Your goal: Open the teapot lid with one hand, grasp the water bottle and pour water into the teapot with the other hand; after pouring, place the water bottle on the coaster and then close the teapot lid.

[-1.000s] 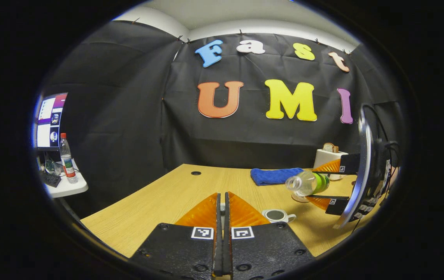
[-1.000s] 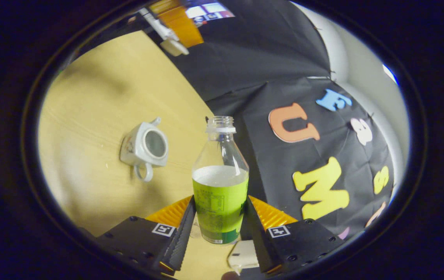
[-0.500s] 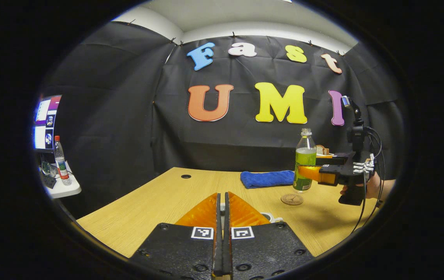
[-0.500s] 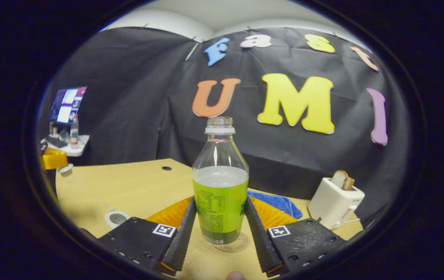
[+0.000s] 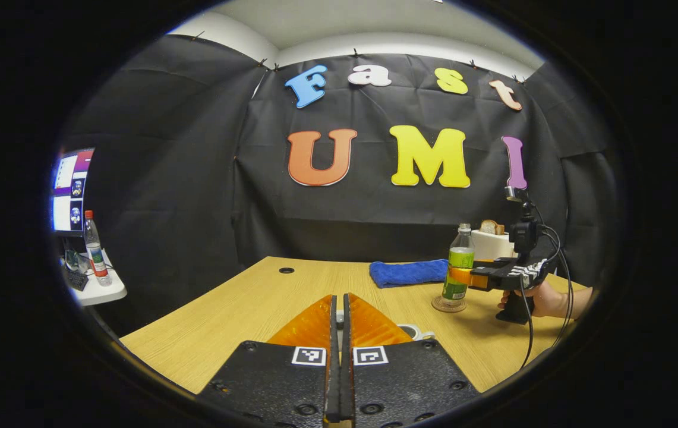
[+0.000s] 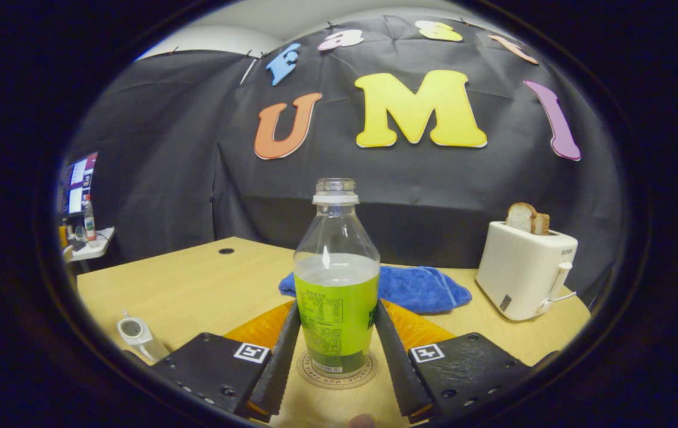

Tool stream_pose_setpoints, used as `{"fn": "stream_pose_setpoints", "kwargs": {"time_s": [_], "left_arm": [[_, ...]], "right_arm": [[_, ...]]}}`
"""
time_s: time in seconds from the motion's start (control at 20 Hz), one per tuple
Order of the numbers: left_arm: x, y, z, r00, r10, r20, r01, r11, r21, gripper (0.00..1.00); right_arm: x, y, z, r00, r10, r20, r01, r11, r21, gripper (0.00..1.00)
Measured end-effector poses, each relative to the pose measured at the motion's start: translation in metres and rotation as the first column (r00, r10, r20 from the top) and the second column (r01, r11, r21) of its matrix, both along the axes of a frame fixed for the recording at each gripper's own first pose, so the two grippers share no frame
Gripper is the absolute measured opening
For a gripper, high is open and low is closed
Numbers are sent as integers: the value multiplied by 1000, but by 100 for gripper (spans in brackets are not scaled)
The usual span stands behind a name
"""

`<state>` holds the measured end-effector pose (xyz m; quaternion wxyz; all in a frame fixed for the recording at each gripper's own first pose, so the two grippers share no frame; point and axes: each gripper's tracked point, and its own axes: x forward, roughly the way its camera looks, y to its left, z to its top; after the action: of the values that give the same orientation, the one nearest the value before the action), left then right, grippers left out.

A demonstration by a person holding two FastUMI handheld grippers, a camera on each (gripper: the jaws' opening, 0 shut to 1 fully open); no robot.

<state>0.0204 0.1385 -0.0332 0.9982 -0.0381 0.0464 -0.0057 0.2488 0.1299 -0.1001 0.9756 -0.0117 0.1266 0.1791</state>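
The left gripper view is looking low across the light wooden table (image 5: pixel 243 303) toward the folded blue towel (image 5: pixel 408 272), from well back. The right gripper view is facing that same blue towel (image 6: pixel 419 288) from much nearer, sharing table and towel.

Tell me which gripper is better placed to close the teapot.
Probably left. The left gripper is shut just above the open teapot, while the right gripper is clamped on the water bottle over the coaster.
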Motion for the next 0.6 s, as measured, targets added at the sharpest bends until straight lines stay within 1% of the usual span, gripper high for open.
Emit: {"fn": "stream_pose_setpoints", "kwargs": {"time_s": [0.2,0.3,0.35,0.4,0.45,0.5,0.6], "left_arm": [[0,1,-1,1000,3,-2,-3,1000,2,2],[1,1,-1,1000,8,-1,-8,1000,-3,3],[1,1,-1,1000,10,-1,-10,1000,-1,3],[1,-1,-1,1000,11,-1,-11,1000,4,2],[1,-2,0,1000,14,4,-14,1000,7,3],[3,-5,1,1000,18,12,-18,1000,9,3],[7,-15,-1,1000,19,16,-19,1000,1,2]], "right_arm": [[3,-4,-5,1000,-18,-1,18,1000,10,72],[0,-2,-10,1000,-11,-24,11,1000,10,74],[-2,-2,-12,999,-11,-30,11,1000,18,77],[-4,-1,-11,999,-7,-39,9,1000,30,82],[-8,-1,-10,999,-9,-47,10,999,39,91],[-14,-3,-5,999,-8,-49,11,998,63,96],[-28,-14,6,998,-26,-55,32,994,108,97]]}}
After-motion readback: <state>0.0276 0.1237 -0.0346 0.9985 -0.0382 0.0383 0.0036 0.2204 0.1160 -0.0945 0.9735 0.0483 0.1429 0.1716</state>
